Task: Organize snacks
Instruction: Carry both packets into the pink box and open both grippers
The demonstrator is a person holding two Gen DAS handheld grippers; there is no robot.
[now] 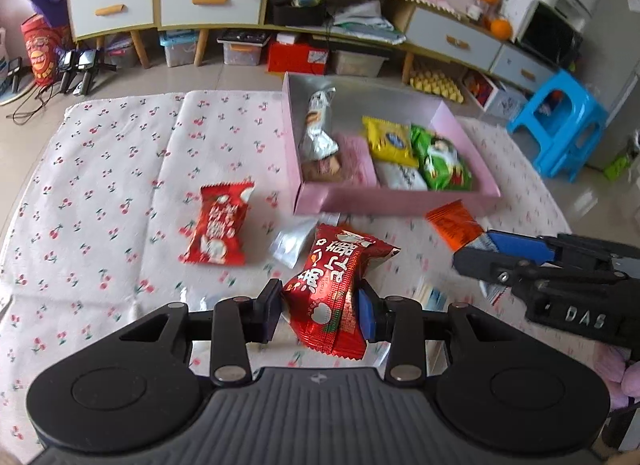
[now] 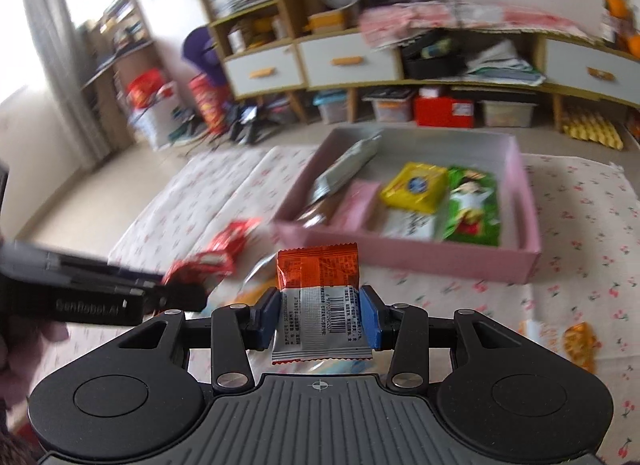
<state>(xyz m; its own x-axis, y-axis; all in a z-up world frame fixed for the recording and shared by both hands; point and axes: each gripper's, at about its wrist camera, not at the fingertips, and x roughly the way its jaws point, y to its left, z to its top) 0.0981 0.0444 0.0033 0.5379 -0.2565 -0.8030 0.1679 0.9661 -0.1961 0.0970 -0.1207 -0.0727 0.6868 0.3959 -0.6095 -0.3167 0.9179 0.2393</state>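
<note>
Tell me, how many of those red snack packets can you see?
2. One red packet is pinched in the left gripper; the other red packet lies on the cherry-print cloth, left of the pink box. More may be hidden.

A pale tiled floor (image 1: pixel 240 77) runs back to a long low wooden cabinet with white drawers and orange handles (image 1: pixel 208 5), its open shelves crammed — clear plastic storage bins (image 1: pixel 244 50) sit beneath it. A bright blue plastic stool (image 1: pixel 560 121) stands at the right. Daylight comes through a grey curtain (image 2: pixel 52 49), apparently over a window.
</note>
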